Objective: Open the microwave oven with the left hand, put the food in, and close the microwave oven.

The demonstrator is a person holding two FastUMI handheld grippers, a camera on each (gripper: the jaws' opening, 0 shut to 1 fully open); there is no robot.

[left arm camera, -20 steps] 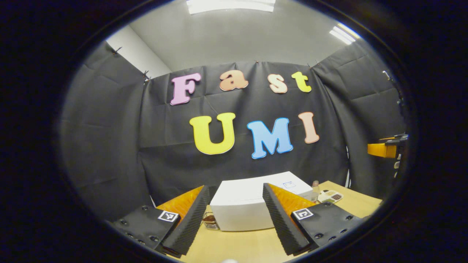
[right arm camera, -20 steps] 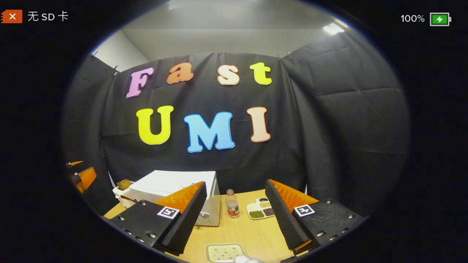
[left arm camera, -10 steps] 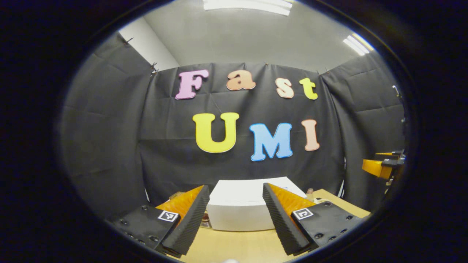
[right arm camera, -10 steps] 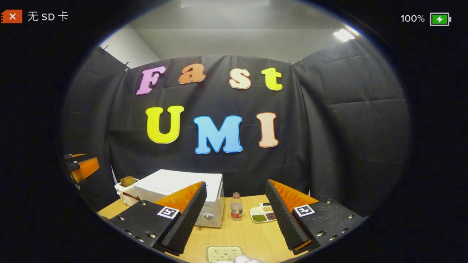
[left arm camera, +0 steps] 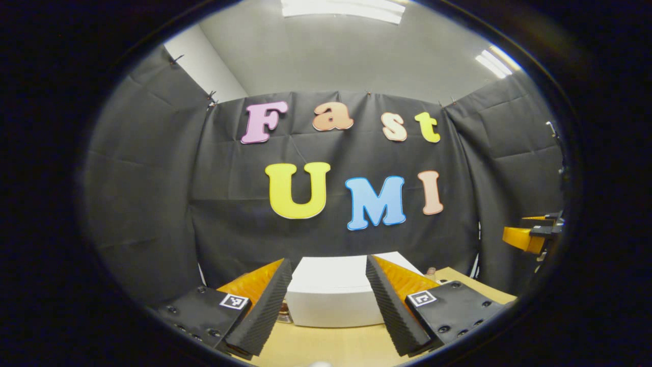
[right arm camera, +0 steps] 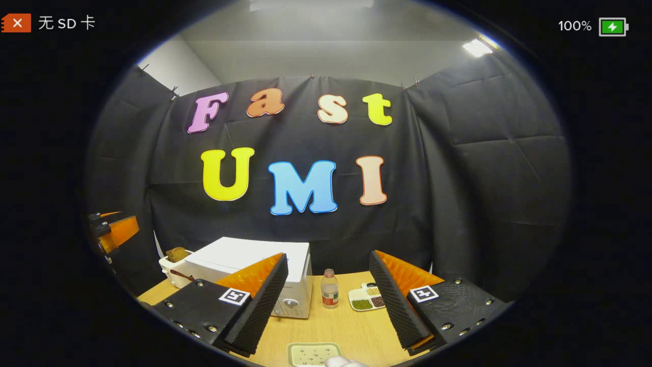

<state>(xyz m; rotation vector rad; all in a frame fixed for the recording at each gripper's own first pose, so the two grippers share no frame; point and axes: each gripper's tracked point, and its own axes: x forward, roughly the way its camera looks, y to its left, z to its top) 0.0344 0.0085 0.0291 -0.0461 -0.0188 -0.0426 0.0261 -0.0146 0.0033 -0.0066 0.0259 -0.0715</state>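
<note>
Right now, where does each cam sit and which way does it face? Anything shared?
Left gripper view: rides the left gripper, facing the booth's back wall over the white microwave dead ahead; its own open jaws show at the bottom, the other gripper at far right.
Right gripper view: rides the right gripper, facing the same wall from farther right; microwave left of centre, bottle and sectioned dish between its open jaws.
Shared: microwave, wooden table, back wall.
</note>
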